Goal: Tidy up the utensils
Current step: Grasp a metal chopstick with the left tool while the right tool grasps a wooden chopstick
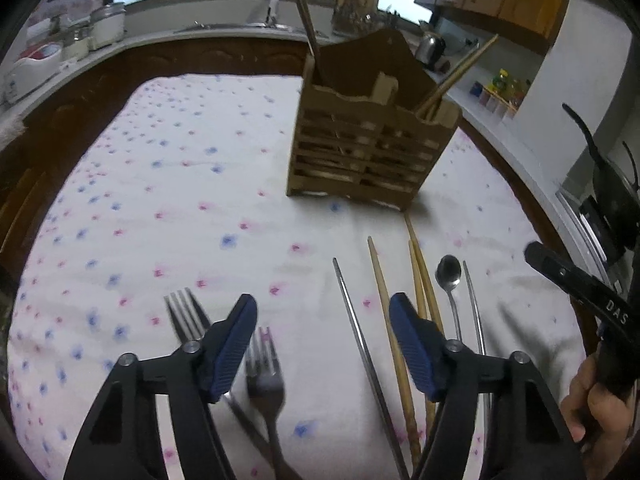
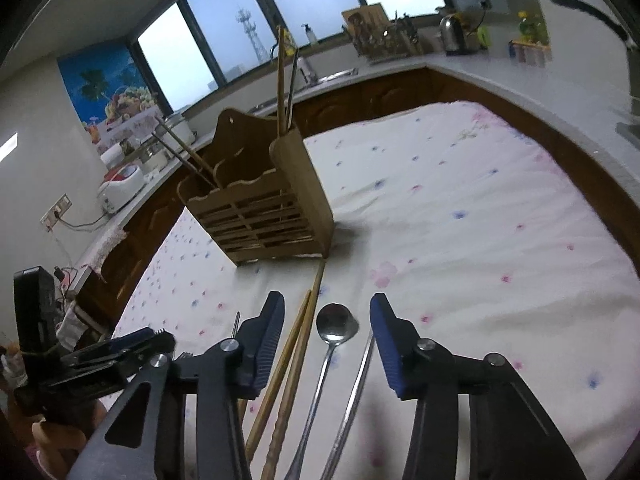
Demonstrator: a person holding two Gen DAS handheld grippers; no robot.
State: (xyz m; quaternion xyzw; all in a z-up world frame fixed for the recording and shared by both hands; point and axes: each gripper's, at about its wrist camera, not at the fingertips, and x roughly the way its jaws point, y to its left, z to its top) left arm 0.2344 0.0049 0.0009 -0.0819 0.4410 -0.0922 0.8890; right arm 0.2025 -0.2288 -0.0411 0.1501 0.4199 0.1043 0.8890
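Wooden utensil holder [image 1: 370, 140] upright on floral tablecloth [image 1: 160, 168], toward far edge of table, right of centre in left wrist view; slatted front, several compartments. Two dark chopsticks [image 1: 305, 20] upright in its left compartment, wooden pair [image 1: 456, 76] leaning out of right one.

Loose utensils in a row along near edge, handles toward cameras: two forks [image 1: 264, 364] at near left, then metal chopstick [image 1: 362, 352], wooden chopsticks [image 1: 420, 280], spoon [image 1: 449, 272], second metal chopstick [image 1: 474, 312]. One long wooden chopstick reaching almost to holder's base, touching or not hard to say.

Left gripper [image 1: 323, 344] spread wide, empty, low over table; left finger over forks, right finger overlapping wooden chopsticks, first metal chopstick in the gap.

Right gripper [image 2: 327, 340] spread wide, empty, above spoon [image 2: 335, 326]; wooden chopsticks [image 2: 298, 332] just beside left finger, metal chopstick [image 2: 362, 364] near right finger.

Kitchen counter [image 2: 460, 68] round far and right sides of table, with kettle [image 2: 452, 34], dish rack [image 2: 384, 42], rice cooker [image 2: 122, 188]; window [image 2: 256, 32] behind.
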